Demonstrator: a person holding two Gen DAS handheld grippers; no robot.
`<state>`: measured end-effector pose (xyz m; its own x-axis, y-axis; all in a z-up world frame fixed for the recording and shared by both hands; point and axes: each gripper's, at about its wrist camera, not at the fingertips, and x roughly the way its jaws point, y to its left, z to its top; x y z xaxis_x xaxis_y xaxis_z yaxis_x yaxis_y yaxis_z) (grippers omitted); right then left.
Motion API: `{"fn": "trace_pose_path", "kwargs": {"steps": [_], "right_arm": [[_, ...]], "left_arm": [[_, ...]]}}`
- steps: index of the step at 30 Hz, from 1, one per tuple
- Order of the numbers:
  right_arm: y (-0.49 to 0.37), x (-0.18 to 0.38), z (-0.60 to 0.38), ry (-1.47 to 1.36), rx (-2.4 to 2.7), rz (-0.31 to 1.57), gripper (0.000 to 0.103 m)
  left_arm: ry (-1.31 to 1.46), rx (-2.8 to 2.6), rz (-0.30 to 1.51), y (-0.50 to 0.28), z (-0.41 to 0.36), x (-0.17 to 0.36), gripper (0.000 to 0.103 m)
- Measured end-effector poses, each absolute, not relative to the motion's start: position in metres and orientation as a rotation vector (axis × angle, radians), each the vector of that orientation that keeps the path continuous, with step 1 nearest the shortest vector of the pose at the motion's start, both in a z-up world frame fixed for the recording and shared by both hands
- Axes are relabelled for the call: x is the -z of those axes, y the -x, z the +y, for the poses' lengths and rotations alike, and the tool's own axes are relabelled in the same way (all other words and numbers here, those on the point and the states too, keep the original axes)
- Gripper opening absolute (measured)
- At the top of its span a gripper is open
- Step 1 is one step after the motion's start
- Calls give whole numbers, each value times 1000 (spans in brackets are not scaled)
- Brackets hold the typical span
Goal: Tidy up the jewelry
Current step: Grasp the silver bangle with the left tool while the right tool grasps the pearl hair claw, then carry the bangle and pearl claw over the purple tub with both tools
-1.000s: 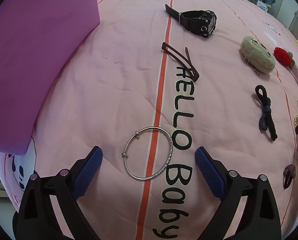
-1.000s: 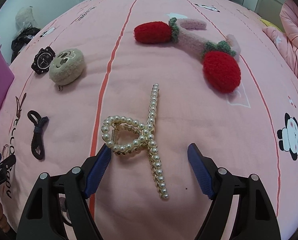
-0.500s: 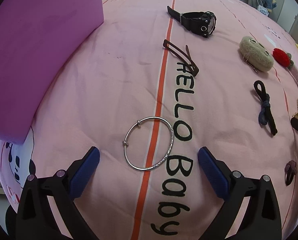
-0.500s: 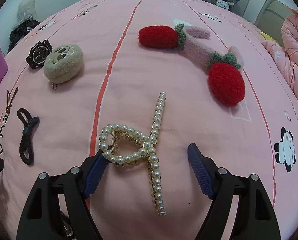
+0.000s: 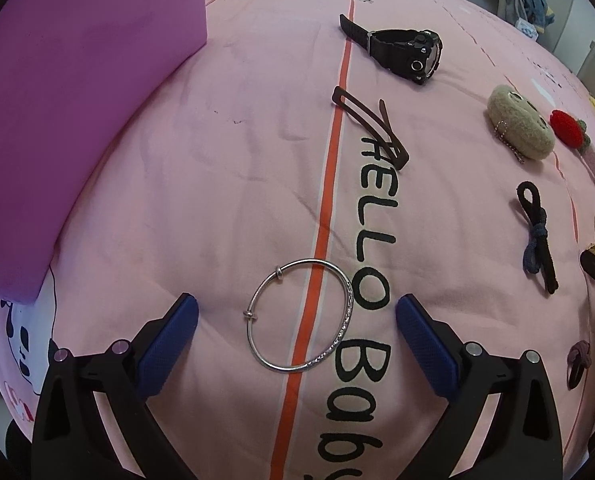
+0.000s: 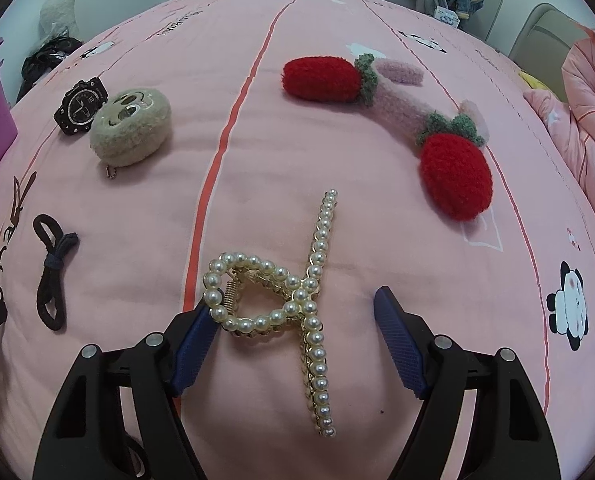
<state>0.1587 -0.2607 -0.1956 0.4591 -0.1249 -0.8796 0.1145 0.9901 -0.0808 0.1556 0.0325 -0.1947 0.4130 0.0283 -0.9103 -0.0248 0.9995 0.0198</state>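
Observation:
A silver bangle [image 5: 349, 312] lies flat on the pink bedspread [image 5: 225, 184], between the fingers of my left gripper [image 5: 296, 307], which is open and empty. A pearl hair claw [image 6: 297, 296] lies between the fingers of my right gripper [image 6: 293, 308], which is open; its left finger [image 6: 195, 340] sits right by the claw's pearl loop. A purple box [image 5: 69, 92] stands at the left in the left wrist view.
Spread on the bed are a black watch [image 5: 401, 50], a brown hair clip [image 5: 371, 128], a beige plush pouch [image 5: 521, 128], a black hair tie [image 5: 537, 236] and a strawberry plush headband [image 6: 401, 120]. A small mauve hair tie [image 5: 577, 362] lies at the right.
Both grippers have moved slightly forward and lower over their objects. The bangle and the pearl claw now sit deeper between the fingers. Neither object has moved on the bed.

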Motion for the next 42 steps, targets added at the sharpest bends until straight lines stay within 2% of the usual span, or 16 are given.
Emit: {"fn": "trace_pose_path", "kwargs": {"steps": [4, 6, 9, 11, 21, 27, 33, 42], "right_arm": [[-157, 193, -256, 25, 118, 1070, 61], [-156, 192, -252, 36, 106, 1061, 52], [-154, 191, -248, 47, 96, 1054, 45], [-153, 190, -249, 30, 91, 1049, 45], [-138, 180, -248, -5, 65, 1032, 45], [-123, 158, -244, -44, 48, 1012, 45], [-110, 115, -228, -69, 3, 977, 45], [-116, 23, -163, -79, -135, 882, 45]], "left_arm": [[4, -30, 1120, -142, 37, 190, 83], [-4, -32, 1108, -137, 38, 188, 78], [-14, -28, 1096, -135, 36, 185, 63], [-32, -27, 1087, -134, 33, 181, 46], [-16, -12, 1091, -139, 33, 169, 45], [-14, 17, 1063, -128, 26, 143, 45], [0, 42, 1041, -117, 22, 102, 45], [23, 18, 972, -108, 49, 10, 45]]}}
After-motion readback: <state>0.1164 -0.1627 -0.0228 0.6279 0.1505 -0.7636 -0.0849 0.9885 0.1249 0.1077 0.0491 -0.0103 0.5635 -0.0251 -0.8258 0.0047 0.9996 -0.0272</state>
